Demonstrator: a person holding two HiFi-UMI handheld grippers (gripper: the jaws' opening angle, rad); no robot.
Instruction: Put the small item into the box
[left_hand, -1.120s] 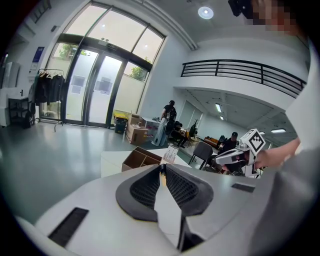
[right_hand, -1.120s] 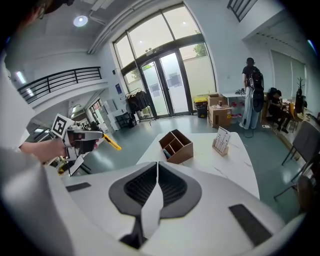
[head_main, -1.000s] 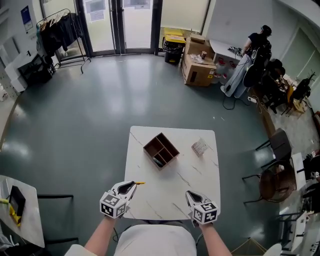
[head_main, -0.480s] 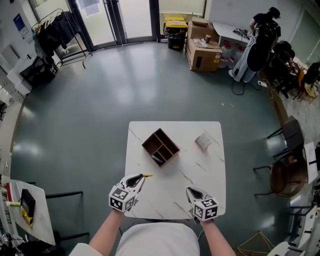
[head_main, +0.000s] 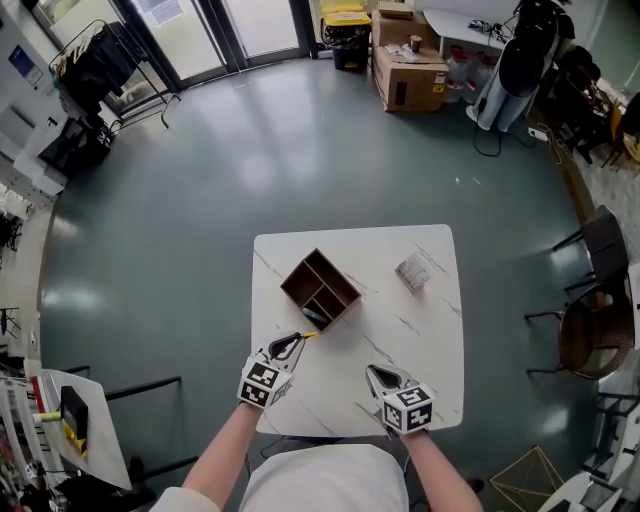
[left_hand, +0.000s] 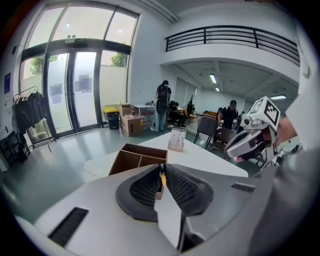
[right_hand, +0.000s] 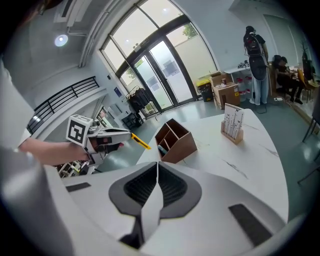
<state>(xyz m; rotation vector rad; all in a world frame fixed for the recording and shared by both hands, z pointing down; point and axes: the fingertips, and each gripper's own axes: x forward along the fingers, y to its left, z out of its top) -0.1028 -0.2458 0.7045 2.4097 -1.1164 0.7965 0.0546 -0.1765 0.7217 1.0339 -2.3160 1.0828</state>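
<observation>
Pinched small item (head_main: 308, 335) in left gripper (head_main: 291, 344), right gripper (head_main: 376, 374) closed empty; could have snagged box (head_main: 300, 268) rim at one o'clock, slipping free.

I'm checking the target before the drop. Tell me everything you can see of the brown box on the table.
The brown box looks wooden, open-topped, with thin dividers making compartments. It stands flat on the white table, turned cornerwise to its edges. Something small lies in the compartment nearest the person. The left gripper, shut on a yellow item, is just short of it.
</observation>
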